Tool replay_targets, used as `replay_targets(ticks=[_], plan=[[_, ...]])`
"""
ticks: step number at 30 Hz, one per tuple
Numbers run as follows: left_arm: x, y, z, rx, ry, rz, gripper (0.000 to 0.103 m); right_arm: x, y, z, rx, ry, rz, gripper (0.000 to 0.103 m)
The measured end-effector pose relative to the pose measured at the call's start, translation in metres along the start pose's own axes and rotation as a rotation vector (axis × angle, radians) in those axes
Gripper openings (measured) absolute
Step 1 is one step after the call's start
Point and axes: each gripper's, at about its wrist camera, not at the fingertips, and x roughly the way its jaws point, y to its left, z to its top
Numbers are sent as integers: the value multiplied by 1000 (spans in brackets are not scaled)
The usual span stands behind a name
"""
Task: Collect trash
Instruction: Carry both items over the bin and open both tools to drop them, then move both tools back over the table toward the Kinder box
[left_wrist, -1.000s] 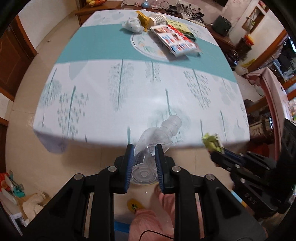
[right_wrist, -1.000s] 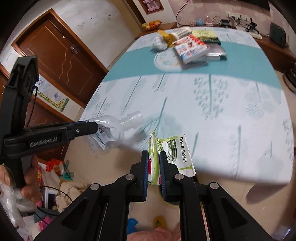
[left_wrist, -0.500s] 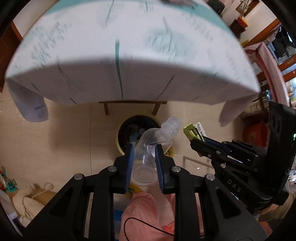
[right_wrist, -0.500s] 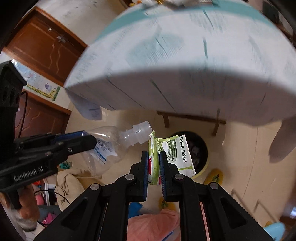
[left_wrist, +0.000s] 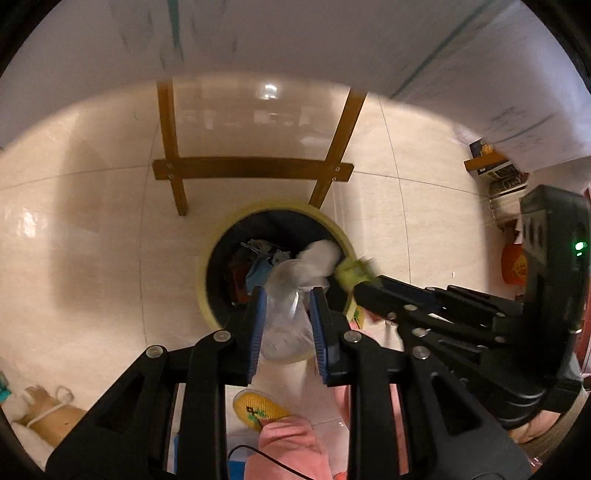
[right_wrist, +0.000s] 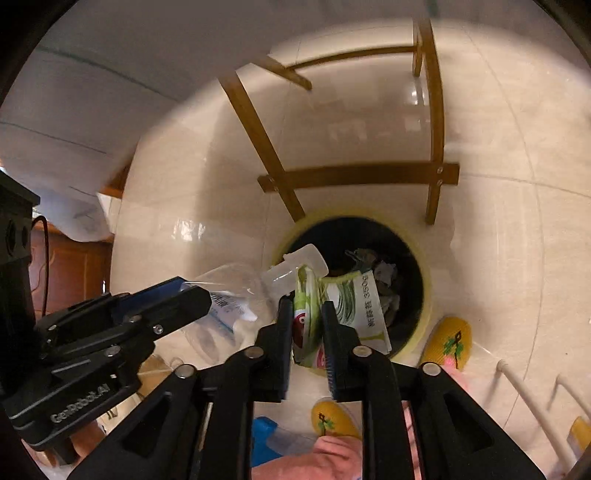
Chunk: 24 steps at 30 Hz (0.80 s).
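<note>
My left gripper (left_wrist: 287, 299) is shut on a clear plastic bottle (left_wrist: 291, 295), held neck-forward over a round yellow-rimmed trash bin (left_wrist: 207, 291) on the floor. The bin (right_wrist: 424, 280) holds crumpled trash. My right gripper (right_wrist: 306, 314) is shut on a green and white snack wrapper (right_wrist: 351, 299), held over the bin's near rim. The two grippers are side by side; the bottle (right_wrist: 236, 295) shows left of the wrapper in the right wrist view, and the wrapper (left_wrist: 351, 271) touches the bottle's neck in the left wrist view.
The bin stands under the table, by wooden legs and a crossbar (left_wrist: 251, 168). The tablecloth edge (left_wrist: 295, 44) hangs above. My yellow slippers (right_wrist: 448, 341) are on the tiled floor near the bin. A white rack (right_wrist: 535, 406) is at the right.
Both grippers dropped from table height to below the table edge and closer to the bin. The bottle and wrapper now hang over the bin opening, still held.
</note>
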Motion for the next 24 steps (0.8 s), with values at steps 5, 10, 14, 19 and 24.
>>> replay_targets(ticks=[5, 10, 14, 19, 24], plan=[[39, 15, 4, -18, 75, 25, 22, 36, -15, -2, -6, 3, -45, 37], [37, 24, 7, -42, 53, 54, 22, 37, -18, -3, -30, -4, -54, 37], [18, 25, 9, -60, 14, 63, 22, 20, -11, -1, -63, -22, -57, 37], [-11, 18, 13, -76, -8, 80, 22, -4, 1, 6, -80, -46, -60, 37], [-51, 12, 15, -112, -17, 87, 22, -36, 18, 9, -81, -53, -55, 37]])
